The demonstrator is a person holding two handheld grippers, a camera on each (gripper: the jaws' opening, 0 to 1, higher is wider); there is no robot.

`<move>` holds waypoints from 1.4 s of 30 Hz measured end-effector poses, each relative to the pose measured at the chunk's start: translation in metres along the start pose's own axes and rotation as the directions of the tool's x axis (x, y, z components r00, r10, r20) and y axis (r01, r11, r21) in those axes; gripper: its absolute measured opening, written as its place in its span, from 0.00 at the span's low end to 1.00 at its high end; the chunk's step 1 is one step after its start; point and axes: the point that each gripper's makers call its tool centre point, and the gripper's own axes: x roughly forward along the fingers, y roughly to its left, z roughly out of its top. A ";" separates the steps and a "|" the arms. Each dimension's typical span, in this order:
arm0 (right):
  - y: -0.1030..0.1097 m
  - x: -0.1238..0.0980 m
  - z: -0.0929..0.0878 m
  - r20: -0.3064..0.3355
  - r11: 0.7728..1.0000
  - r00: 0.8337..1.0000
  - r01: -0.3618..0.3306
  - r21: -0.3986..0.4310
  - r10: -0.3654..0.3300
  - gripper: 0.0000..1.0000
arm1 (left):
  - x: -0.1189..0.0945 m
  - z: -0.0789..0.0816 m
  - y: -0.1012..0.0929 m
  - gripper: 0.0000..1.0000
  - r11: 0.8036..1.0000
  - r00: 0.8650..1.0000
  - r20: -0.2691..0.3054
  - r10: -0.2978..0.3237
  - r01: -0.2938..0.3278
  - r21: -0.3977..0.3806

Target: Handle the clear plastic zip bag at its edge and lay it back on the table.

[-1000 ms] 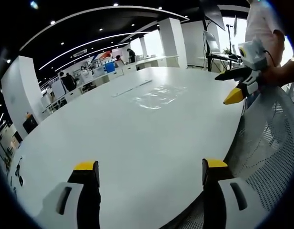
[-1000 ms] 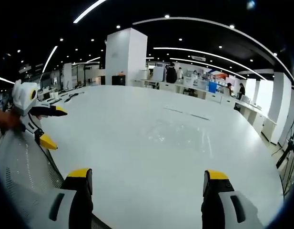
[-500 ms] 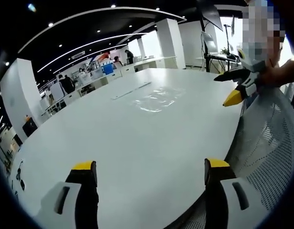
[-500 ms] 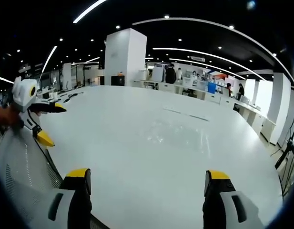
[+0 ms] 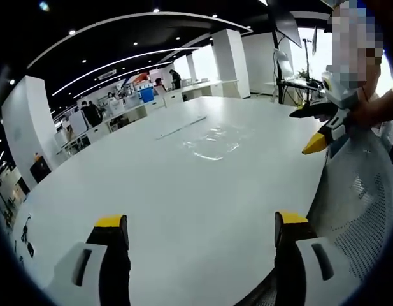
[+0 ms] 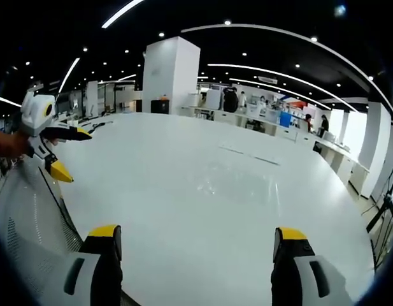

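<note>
The clear plastic zip bag (image 5: 212, 139) lies flat on the white surface (image 5: 151, 191), at about 12 o'clock in the left gripper view, well ahead of the left tongs (image 5: 199, 231), whose yellow-tipped jaws stand wide apart with nothing between them. In the same view the right tongs (image 5: 320, 127) hang at 2 o'clock over the surface's near edge, above a white mesh chair back (image 5: 358, 204), jaws spread and holding nothing. In the right gripper view the bag (image 6: 237, 175) shows as a faint glossy patch near 12 o'clock, well beyond the right tongs (image 6: 196, 234), which are wide and empty. The left tongs (image 6: 65, 153) sit at 9 o'clock there, also spread, over the mesh chair back (image 6: 30, 217). A thin strip (image 5: 180, 126) lies just beyond the bag. A white pillar (image 6: 171, 76) and people at distant desks stand behind.
</note>
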 end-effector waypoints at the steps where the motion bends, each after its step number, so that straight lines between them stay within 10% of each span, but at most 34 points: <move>1: 0.000 0.001 0.002 0.001 1.000 1.000 -0.001 -0.002 0.001 1.00 | 0.000 0.002 0.000 0.94 1.000 1.000 0.002 -0.003 0.003 0.005; 42: -0.007 0.108 0.062 -0.019 0.984 0.991 -0.133 -0.123 0.131 0.99 | -0.005 0.001 -0.013 0.99 0.998 0.998 -0.033 -0.051 0.050 -0.039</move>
